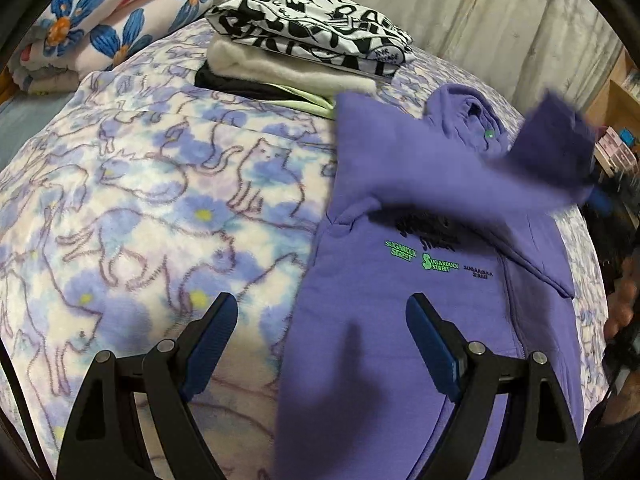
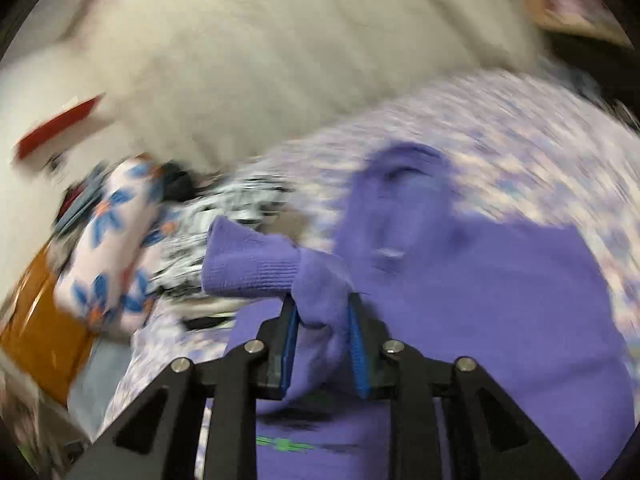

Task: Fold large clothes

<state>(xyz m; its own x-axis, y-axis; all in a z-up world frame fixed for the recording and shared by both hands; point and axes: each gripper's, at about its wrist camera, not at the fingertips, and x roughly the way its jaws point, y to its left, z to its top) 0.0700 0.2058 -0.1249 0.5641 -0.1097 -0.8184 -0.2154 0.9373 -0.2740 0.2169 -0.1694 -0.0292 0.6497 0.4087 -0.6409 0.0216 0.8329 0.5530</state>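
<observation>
One purple hoodie (image 1: pixel 400 320) is lying face-up near the bed's (image 1: pixel 120 200) right edge. Right tongs (image 2: pixel 322 312) are gripping its sleeve (image 2: pixel 256 264) behind the ribbed cuff; left tongs (image 1: pixel 320 320) are hovering wide open, holding nothing. Fleece is judged soft, limp, moderately heavy; cuffs and hem are offering best purchase. Chest print is reading "SUGARDUCK STREET".

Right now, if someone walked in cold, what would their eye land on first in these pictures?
First, the purple hoodie with green lettering, lying flat on the cat-print blanket. Next, the right gripper shut on the hoodie's sleeve just behind its ribbed cuff, carried above the hoodie's body. Behind lies a stack of folded clothes, topped by a black-and-white print; the left gripper hovers open.
</observation>
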